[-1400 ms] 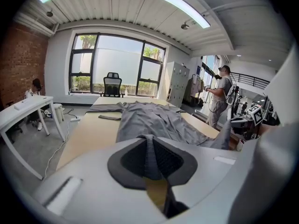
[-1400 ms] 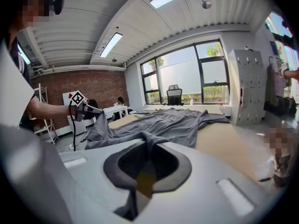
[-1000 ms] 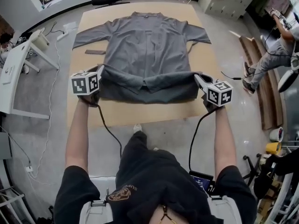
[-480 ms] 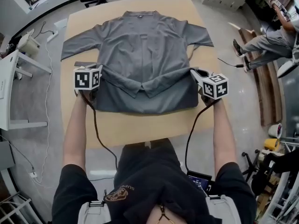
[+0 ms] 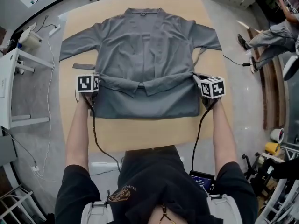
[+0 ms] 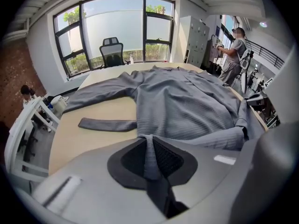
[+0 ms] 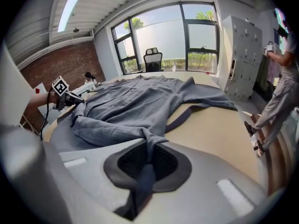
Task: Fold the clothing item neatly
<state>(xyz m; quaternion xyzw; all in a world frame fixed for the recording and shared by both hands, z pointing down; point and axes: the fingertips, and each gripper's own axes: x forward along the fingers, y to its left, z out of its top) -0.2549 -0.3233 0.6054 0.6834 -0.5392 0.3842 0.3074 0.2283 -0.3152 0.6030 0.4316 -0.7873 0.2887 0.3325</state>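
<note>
Two grippers are closed on the grey garment [image 5: 145, 41], which lies spread on the table [image 5: 140, 132] with its collar toward the far edge. The left gripper [image 5: 99, 77] pinches the hem at the left side and the right gripper [image 5: 196, 77] at the right side, each with cloth tight between its jaws. The lower part is doubled back over the body, with the fold toward the near edge.
</note>
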